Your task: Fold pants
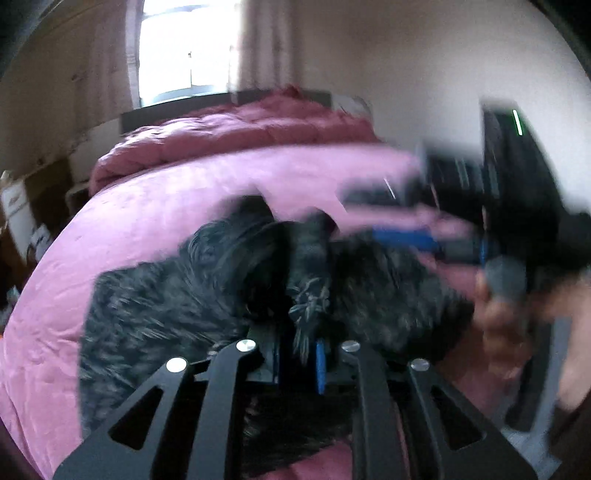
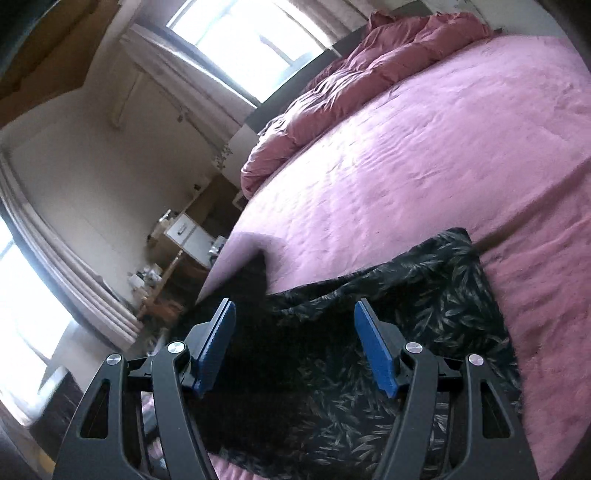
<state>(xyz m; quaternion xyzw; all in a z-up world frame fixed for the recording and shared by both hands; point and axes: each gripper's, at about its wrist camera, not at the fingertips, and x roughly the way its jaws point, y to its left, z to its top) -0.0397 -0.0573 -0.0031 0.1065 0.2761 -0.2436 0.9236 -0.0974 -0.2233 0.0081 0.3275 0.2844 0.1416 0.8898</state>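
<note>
The pants (image 1: pixel 159 314) are dark with a pale leaf print and lie on the pink bed cover (image 1: pixel 129 218). In the left wrist view my left gripper (image 1: pixel 306 350) is shut on a pinched fold of the pants and lifts it off the bed. My right gripper shows blurred at the right of that view (image 1: pixel 406 236), above the fabric. In the right wrist view my right gripper (image 2: pixel 295 347) is open with its blue pads (image 2: pixel 375 350) wide apart over the pants (image 2: pixel 406 332), holding nothing.
A rumpled dusky-pink duvet (image 2: pixel 369 55) lies bunched at the head of the bed under a bright window (image 2: pixel 240 33). The bed's left edge (image 2: pixel 229 258) drops to a floor with a wooden chair and a small cabinet (image 2: pixel 184 236).
</note>
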